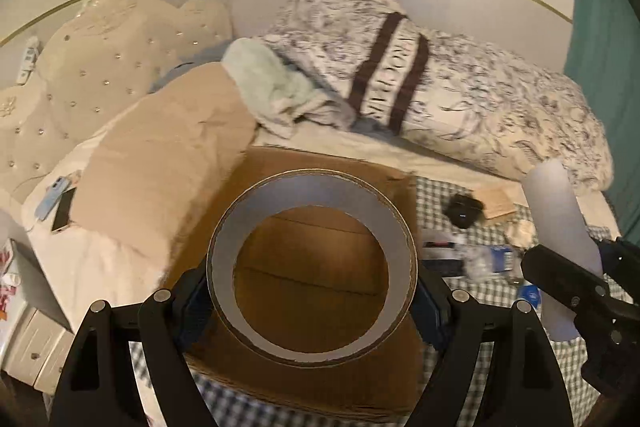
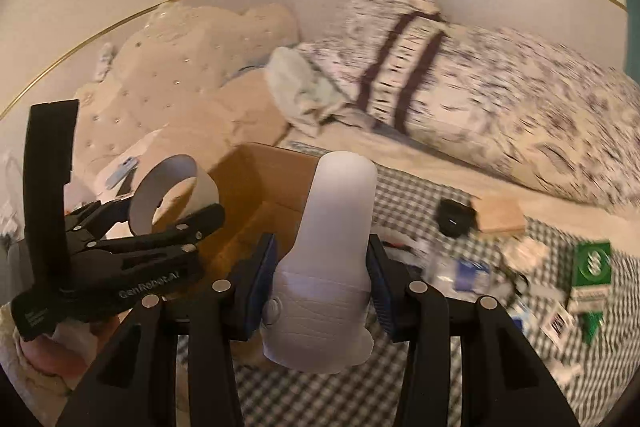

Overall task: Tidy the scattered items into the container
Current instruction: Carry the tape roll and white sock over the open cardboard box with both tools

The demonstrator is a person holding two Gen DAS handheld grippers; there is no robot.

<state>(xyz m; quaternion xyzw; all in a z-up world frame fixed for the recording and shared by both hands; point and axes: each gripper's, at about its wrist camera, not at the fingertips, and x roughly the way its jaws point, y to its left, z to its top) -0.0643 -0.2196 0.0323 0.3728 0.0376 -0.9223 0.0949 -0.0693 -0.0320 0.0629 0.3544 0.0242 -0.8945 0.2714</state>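
clearly both hands are carrying loads toward the cardboard box [image 1: 304, 247], which sits open on the bed and serves as the container. the left gripper [image 1: 312, 291] has its fingers spread wide and pressed against the outer sides of a tape roll [image 1: 312, 267], held so the hole faces the camera and the brown floor of the box shows through it; that puts the roll above the box, probably ready to be let go. the right gripper [image 2: 320, 279] has its fingers about half closed on a pale translucent bottle-shaped item [image 2: 332, 267], gripped around its lower body with the rounded top pointing away, just beside the box's near wall. holding it by the wider part likely keeps it from slipping.

the surface is a bed with a green-and-white checked sheet [image 2: 420, 211], where more scattered items wait: a small black object [image 2: 454, 217], a tan card [image 2: 500, 215], a green packet [image 2: 592, 267] and some blurred wrappers. behind lie a patterned duvet [image 1: 480, 99], a beige pillow [image 1: 160, 163], a tufted headboard [image 1: 100, 59] and a phone [image 1: 64, 203] at the left.
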